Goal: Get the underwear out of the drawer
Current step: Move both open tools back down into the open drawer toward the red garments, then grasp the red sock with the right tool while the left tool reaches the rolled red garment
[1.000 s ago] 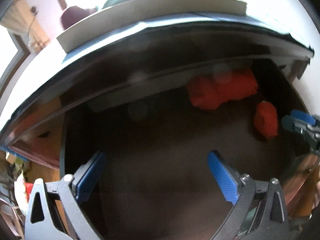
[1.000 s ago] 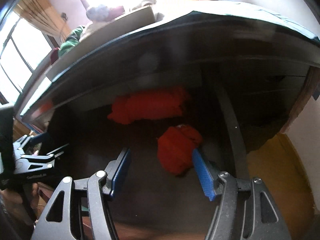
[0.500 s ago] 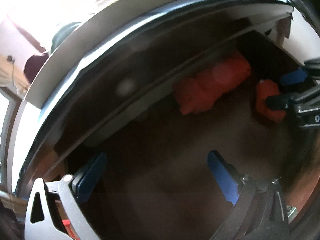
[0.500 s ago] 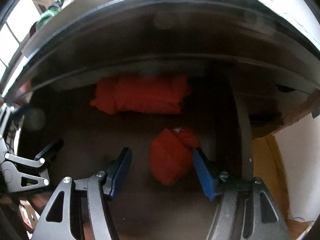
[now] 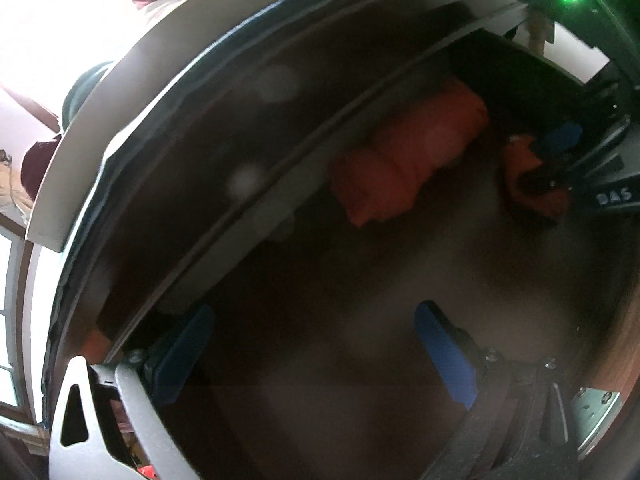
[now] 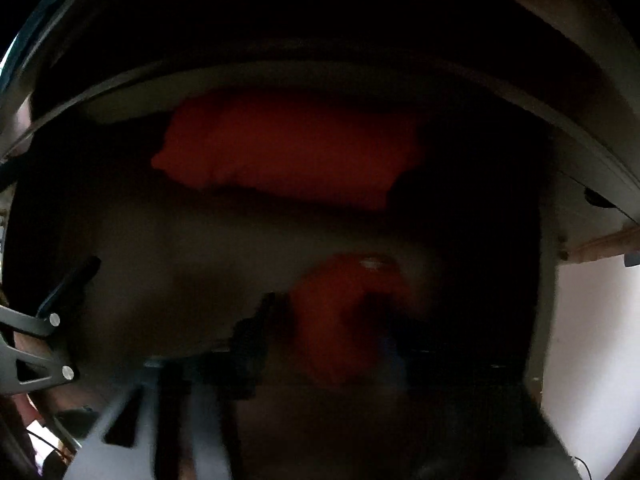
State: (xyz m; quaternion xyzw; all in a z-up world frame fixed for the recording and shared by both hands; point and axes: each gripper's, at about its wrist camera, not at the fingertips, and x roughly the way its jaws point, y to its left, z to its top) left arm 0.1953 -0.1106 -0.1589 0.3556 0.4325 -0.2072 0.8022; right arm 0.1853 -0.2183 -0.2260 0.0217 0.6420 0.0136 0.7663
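Since earlier, left gripper point(image 5: 316, 356) stayed spread at six o'clock over the dark wooden drawer point(image 5: 360, 280); right gripper point(image 5: 540, 164) had been closing, pinching the small red folded underwear point(image 5: 532, 196) at three o'clock. Lifting straight up seemed wisest.

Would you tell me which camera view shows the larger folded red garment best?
The left wrist view: the larger red garment is lit and sharp against the drawer's back wall. The right wrist view shows it whole but dark and dim.
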